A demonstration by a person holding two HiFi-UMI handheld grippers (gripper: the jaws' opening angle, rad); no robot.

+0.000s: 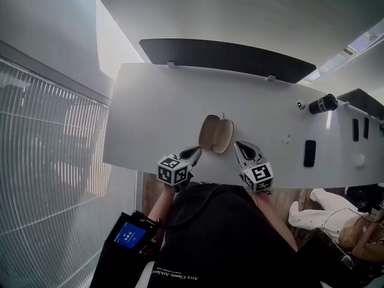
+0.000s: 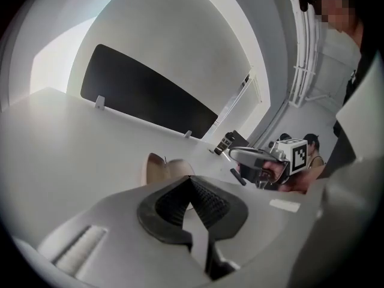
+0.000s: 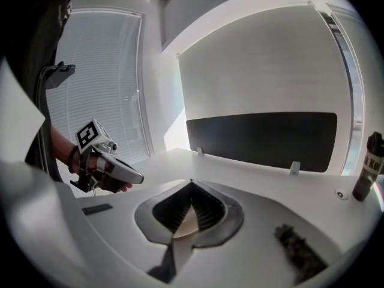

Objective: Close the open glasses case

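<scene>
The glasses case (image 1: 216, 134) is beige and lies open on the white table (image 1: 156, 107), its two halves spread side by side. My left gripper (image 1: 197, 152) is just short of the case's near left side, jaws shut and empty. My right gripper (image 1: 239, 145) is at the near right of the case, also shut with nothing held. In the left gripper view the case (image 2: 161, 167) shows just beyond the closed tips (image 2: 191, 179), with the right gripper (image 2: 235, 154) to the right. In the right gripper view the left gripper (image 3: 139, 177) is at the left.
A black divider panel (image 1: 222, 56) runs along the table's far edge. A black cylinder (image 1: 323, 104) and a small black block (image 1: 309, 153) lie to the right. Window blinds (image 1: 48, 161) fill the left. The table's near edge is right under both grippers.
</scene>
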